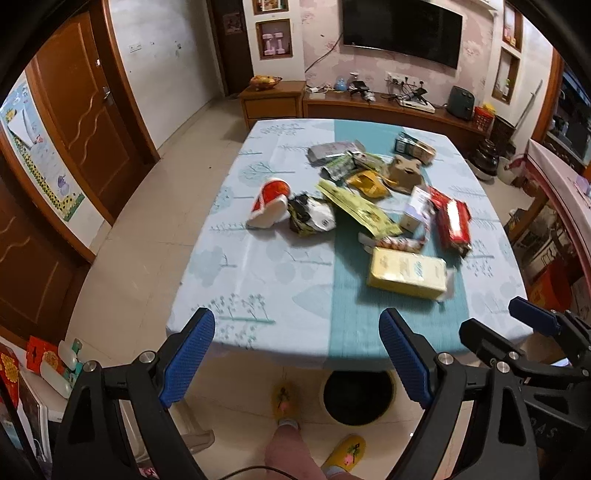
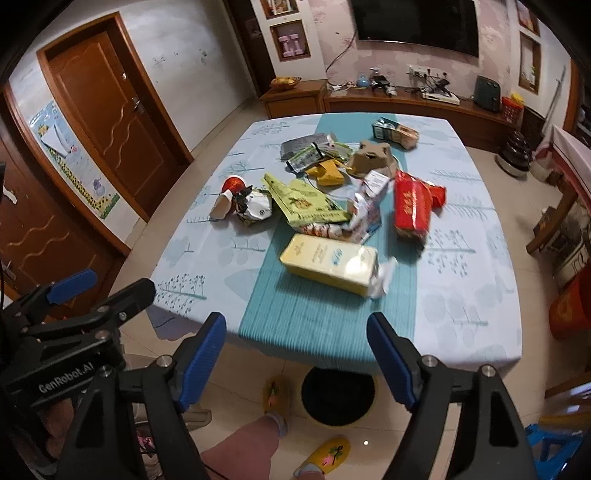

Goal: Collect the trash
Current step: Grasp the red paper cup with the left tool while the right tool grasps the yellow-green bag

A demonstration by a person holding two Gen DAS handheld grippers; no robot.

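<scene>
Blue-padded left tool [image 1: 297,356] and right tool [image 2: 295,356] both gape empty; one yellow box [image 2: 330,264].

The round black bin [image 1: 357,398] on the floor is partly hidden under the edge of the cloth-covered table [image 1: 258,288]. Print on the yellow rectangular carton [image 2: 328,264] is too blurred to be read. The black wall-mounted television [image 2: 417,26] is cut off by the top edge.

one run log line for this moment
phase: approach | left tool: open, empty | right tool: open, empty | nearest: yellow box | bin: under table edge
</scene>
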